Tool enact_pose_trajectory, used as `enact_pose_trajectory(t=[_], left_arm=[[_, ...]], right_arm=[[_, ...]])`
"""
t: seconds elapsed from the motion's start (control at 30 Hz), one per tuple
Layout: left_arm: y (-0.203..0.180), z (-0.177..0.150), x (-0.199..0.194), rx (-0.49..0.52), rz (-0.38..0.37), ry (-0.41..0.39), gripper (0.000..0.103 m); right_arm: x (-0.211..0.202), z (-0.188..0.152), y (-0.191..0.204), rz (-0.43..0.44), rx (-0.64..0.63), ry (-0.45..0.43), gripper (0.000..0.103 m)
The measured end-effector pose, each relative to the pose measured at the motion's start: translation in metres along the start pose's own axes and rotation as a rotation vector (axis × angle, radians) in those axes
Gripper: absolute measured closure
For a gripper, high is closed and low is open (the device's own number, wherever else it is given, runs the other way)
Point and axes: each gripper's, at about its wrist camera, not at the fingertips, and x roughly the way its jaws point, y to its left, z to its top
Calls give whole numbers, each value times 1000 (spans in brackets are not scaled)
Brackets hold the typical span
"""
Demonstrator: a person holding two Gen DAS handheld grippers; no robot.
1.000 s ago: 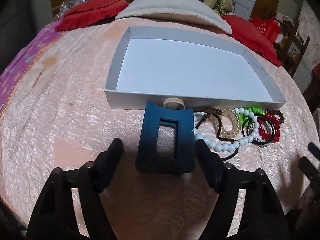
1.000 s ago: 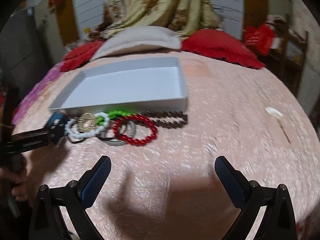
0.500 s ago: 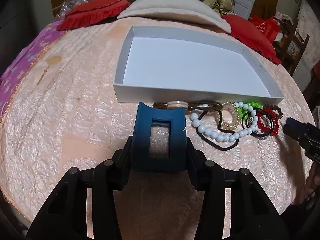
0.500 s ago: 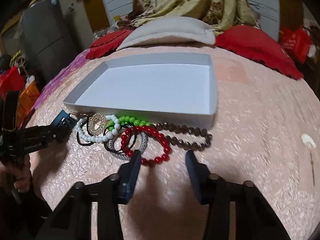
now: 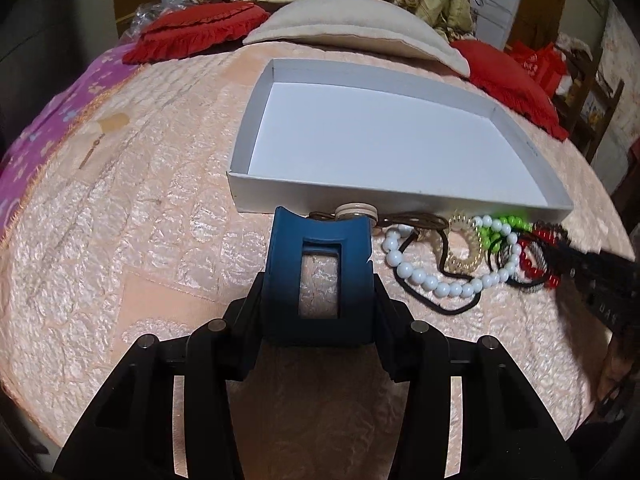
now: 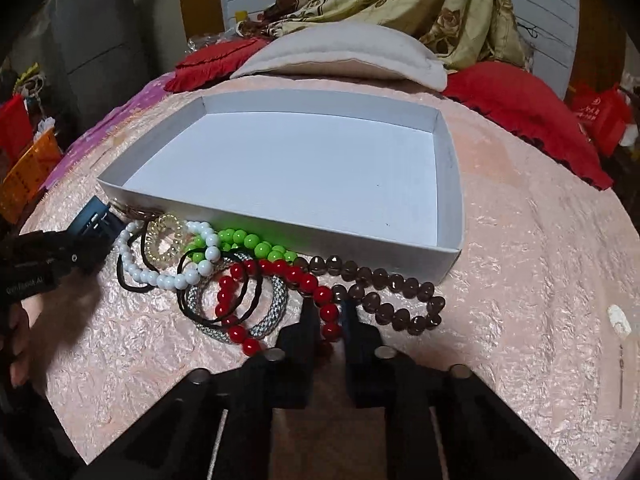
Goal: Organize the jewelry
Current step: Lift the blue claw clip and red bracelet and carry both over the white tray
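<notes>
My left gripper (image 5: 320, 300) is shut on a blue hair claw clip (image 5: 320, 264), just in front of the white tray's (image 5: 360, 196) near wall. My right gripper (image 6: 329, 316) is closed on the red bead bracelet (image 6: 256, 280), which lies on the bedspread in a pile with a white bead bracelet (image 6: 160, 276), a gold spiral hair tie (image 6: 166, 240), green beads (image 6: 248, 240), a grey woven band (image 6: 276, 308) and a brown bead bracelet (image 6: 392, 296). The pile also shows in the left wrist view (image 5: 460, 256). The tray (image 6: 280, 224) holds nothing.
A beige pillow (image 6: 344, 52) and red cushions (image 6: 520, 104) lie behind the tray. A small white object (image 6: 618, 320) lies on the bedspread at the right. An orange basket (image 6: 28, 168) stands off the bed at the left.
My left gripper closed on the blue clip. My right gripper moved in to the pile and closed on the red bead bracelet.
</notes>
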Motion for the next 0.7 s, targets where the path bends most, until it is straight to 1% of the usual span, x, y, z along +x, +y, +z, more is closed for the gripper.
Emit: enact_pose_trajectory(t=[0.13, 0.23, 0.33, 0.43, 0.5, 0.57, 0.7], left_arm=[[1, 1, -1, -8, -25, 6, 57], [0, 1, -9, -6, -60, -14, 57], [-5, -1, -22, 21, -59, -57, 57], [-3, -4, -33, 16, -83, -81, 57], [-2, -6, -41, 16, -92, -99, 57], [-1, -9, -48, 16, -94, -120, 57], [1, -12, -56, 7, -105, -140, 57]], right_arm=[[-7, -5, 4, -32, -15, -5, 94], [-27, -7, 0, -24, 31, -66, 94], [-52, -12, -5, 7, 89, -142, 94], [-78, -19, -5, 54, 132, -222, 94], [-86, -21, -2, 80, 147, -251, 94], [-94, -25, 3, 83, 156, -280, 94], [-97, -25, 10, 81, 148, -292, 94]])
